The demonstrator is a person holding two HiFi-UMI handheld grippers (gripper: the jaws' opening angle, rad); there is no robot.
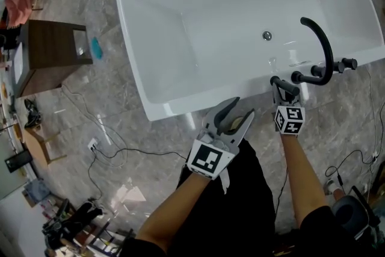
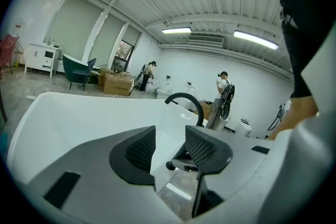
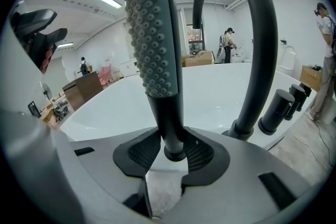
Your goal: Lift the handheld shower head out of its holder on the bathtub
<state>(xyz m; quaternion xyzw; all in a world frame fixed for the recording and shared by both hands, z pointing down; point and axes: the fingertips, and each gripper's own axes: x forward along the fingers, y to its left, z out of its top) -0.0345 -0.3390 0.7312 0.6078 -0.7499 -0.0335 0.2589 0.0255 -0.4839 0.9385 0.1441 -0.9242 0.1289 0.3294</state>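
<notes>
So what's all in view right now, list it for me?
bathtub: one, white, top centre of head view
handheld shower head: one, black, upright on the tub rim
spout: one, black, arched over the tub
knobs: at least two, black, on the rim by the spout
cabinet: one, dark brown, on the floor to the left
cables: several, black, on the grey floor
left gripper: one, grey, jaws apart, empty
right gripper: one, grey, closed on the shower head's handle

Grey tongs (image 1: 239, 112), black-white marker cubes (image 1: 289, 120)
</notes>
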